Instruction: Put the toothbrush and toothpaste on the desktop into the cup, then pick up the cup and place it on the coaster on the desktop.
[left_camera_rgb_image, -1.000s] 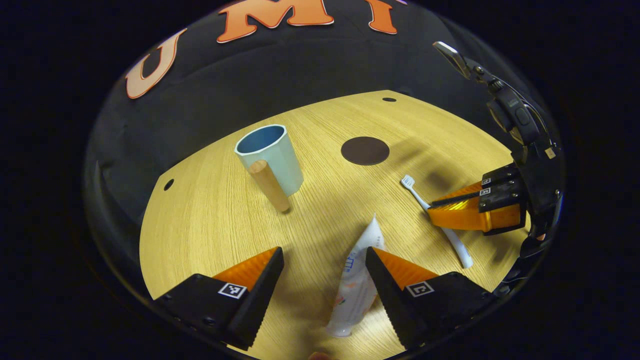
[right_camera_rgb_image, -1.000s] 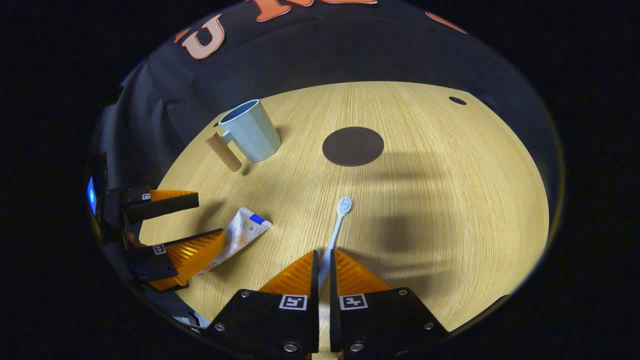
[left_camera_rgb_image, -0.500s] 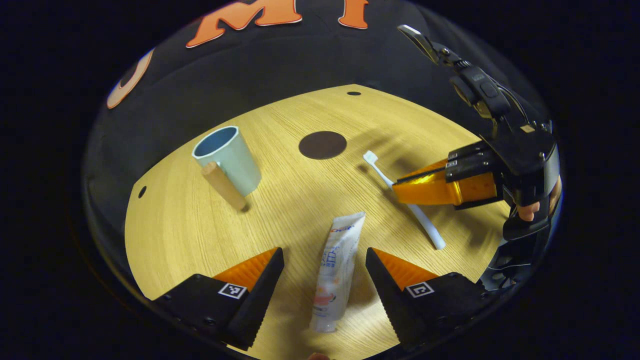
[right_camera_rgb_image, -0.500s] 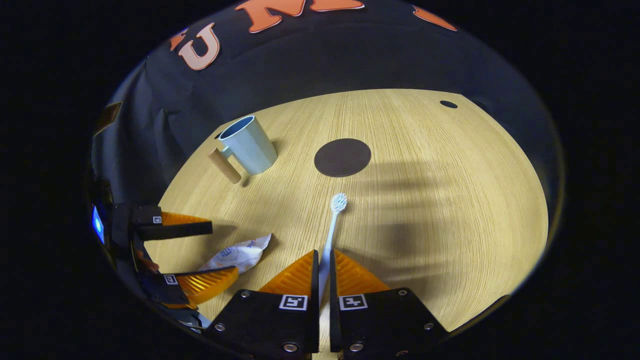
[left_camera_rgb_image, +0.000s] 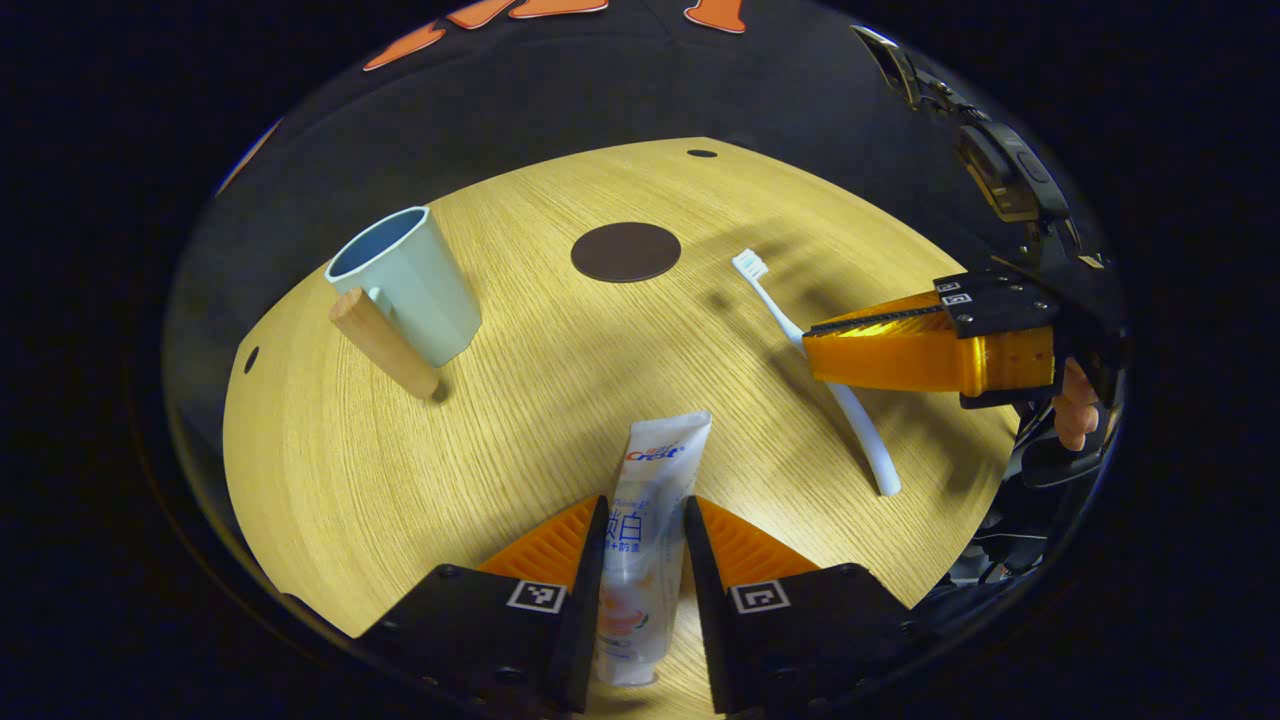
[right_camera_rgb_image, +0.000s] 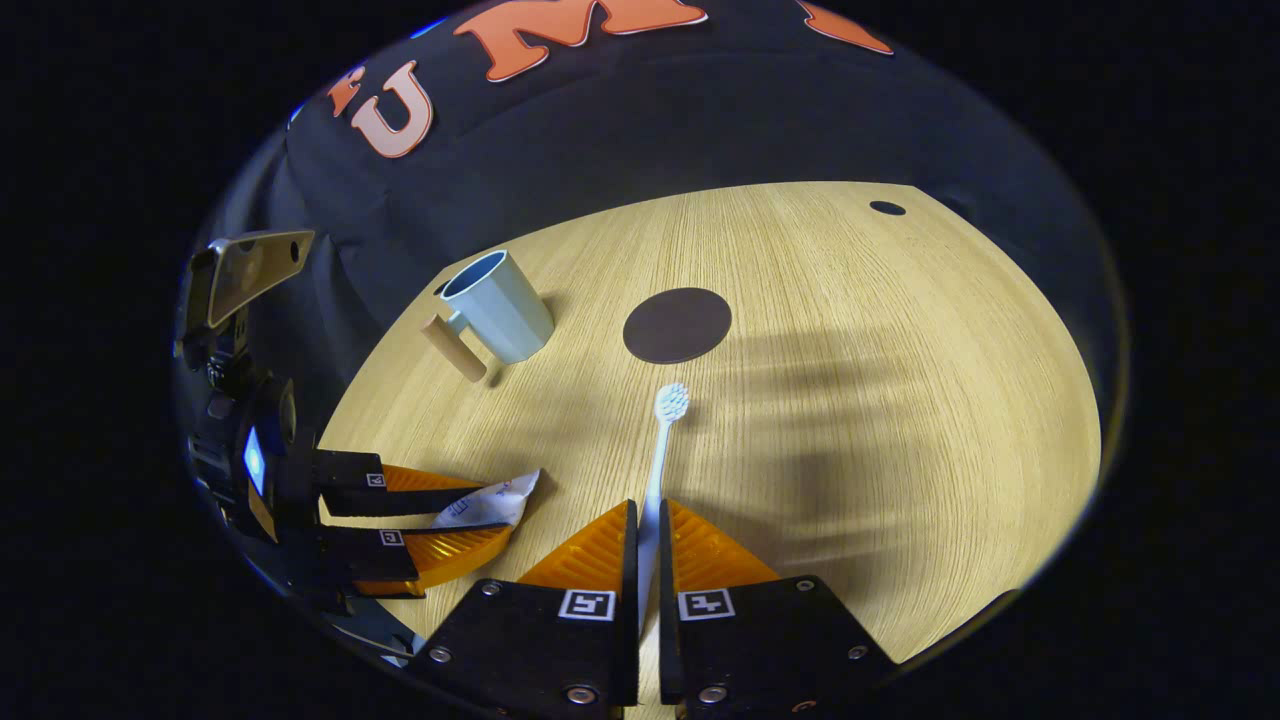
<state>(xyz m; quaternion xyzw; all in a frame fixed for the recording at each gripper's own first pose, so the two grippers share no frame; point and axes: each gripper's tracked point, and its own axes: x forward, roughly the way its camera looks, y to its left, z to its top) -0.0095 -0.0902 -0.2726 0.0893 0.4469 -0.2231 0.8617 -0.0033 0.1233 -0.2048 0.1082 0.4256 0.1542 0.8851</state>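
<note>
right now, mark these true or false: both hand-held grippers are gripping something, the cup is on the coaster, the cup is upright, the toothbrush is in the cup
1. Both grippers hold something: true. The left hand-held gripper is shut on the toothpaste; the right hand-held gripper is shut on the toothbrush.
2. The cup is on the coaster: false, it stands apart on the table.
3. The cup is upright: true.
4. The toothbrush is in the cup: false, it is outside, in the right gripper.

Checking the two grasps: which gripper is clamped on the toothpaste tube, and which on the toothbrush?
The left gripper pinches the white toothpaste tube; the right gripper pinches the white toothbrush by its handle, bristles pointing toward the dark round coaster.
</note>
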